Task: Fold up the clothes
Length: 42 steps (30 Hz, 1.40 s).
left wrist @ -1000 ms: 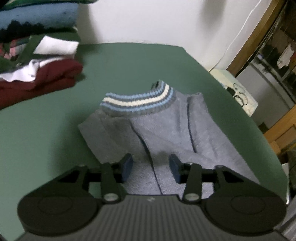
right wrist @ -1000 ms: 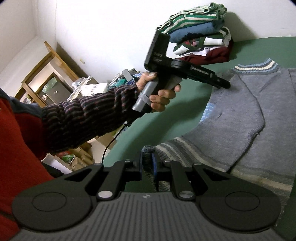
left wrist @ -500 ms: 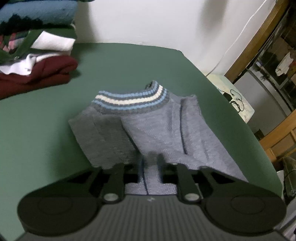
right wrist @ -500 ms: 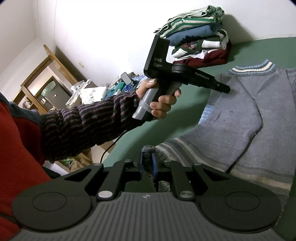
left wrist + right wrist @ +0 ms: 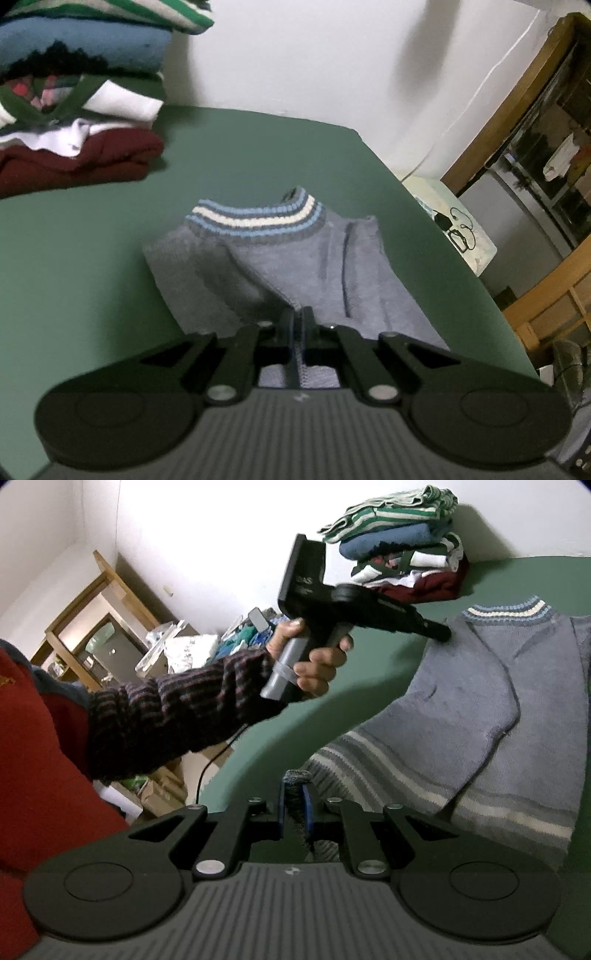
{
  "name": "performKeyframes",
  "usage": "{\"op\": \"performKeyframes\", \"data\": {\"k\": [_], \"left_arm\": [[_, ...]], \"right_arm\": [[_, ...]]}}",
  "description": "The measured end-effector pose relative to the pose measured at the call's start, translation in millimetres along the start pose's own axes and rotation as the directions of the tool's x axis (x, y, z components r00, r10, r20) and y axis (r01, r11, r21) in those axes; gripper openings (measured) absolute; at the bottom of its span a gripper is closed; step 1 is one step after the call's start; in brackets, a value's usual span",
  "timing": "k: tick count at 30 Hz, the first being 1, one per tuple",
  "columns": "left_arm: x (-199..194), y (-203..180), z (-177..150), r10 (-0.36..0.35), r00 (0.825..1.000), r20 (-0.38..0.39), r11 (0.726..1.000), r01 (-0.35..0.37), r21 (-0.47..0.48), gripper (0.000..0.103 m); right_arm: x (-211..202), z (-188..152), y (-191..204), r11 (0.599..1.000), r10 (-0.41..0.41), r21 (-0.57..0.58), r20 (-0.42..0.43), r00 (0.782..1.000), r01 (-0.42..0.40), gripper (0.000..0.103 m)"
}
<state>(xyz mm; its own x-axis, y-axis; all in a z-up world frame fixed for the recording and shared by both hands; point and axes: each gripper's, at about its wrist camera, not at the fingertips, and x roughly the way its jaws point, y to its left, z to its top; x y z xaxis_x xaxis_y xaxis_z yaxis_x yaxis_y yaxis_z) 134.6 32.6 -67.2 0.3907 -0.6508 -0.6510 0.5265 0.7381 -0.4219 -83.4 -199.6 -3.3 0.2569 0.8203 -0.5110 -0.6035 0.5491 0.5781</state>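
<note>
A grey-blue knitted sweater with a striped collar lies on the green table. My left gripper is closing its jaws on a raised seam fold near the sweater's shoulder, and the pads press on the cloth. In the right wrist view the sweater spreads out to the right, and the left gripper, held by a hand, touches its shoulder edge. My right gripper is closing its jaws on the striped hem corner, bunched between the blue pads.
A stack of folded clothes sits at the table's far left against the white wall. Past the table's right edge stand a white box with a cable and wooden shelving. A sleeved arm crosses the right wrist view.
The left jaws went from open above the sweater to shut on a fold of it, and that gripper rose slightly, pulling the cloth up. The right gripper kept its hold on the hem.
</note>
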Motion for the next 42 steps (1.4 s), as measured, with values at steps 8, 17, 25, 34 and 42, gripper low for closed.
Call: {"op": "performKeyframes", "data": {"k": [8,17,25,34,42], "left_arm": [[5.6,9.5,-17.7,0.047,0.999,-0.024,0.998,-0.048,-0.035,0.000],[15.8,7.7,-20.5,0.096,0.994,-0.042,0.995,-0.097,-0.018,0.000],[12.0,7.8,-19.9,0.104,0.994,-0.034,0.994,-0.105,-0.017,0.000],[2.1,4.1,-17.5,0.089,0.996,-0.013,0.996,-0.089,-0.007,0.000],[9.5,8.1,-32.2,0.117,0.991,-0.062,0.993,-0.116,0.012,0.000]], "right_arm": [[10.5,-8.9,1.8,0.997,-0.069,-0.047,-0.035,0.997,0.067,0.012],[63.5,-30.3,29.4,0.922,-0.155,-0.380,-0.181,0.971,0.076,0.045],[83.3,-52.7,26.5,0.837,-0.245,-0.536,-0.187,0.951,0.110,0.032],[51.5,-28.0,32.2,0.869,-0.172,-0.490,-0.169,0.970,0.069,0.010],[62.0,-41.8,25.6,0.855,-0.211,-0.517,-0.284,0.935,0.036,0.012]]}}
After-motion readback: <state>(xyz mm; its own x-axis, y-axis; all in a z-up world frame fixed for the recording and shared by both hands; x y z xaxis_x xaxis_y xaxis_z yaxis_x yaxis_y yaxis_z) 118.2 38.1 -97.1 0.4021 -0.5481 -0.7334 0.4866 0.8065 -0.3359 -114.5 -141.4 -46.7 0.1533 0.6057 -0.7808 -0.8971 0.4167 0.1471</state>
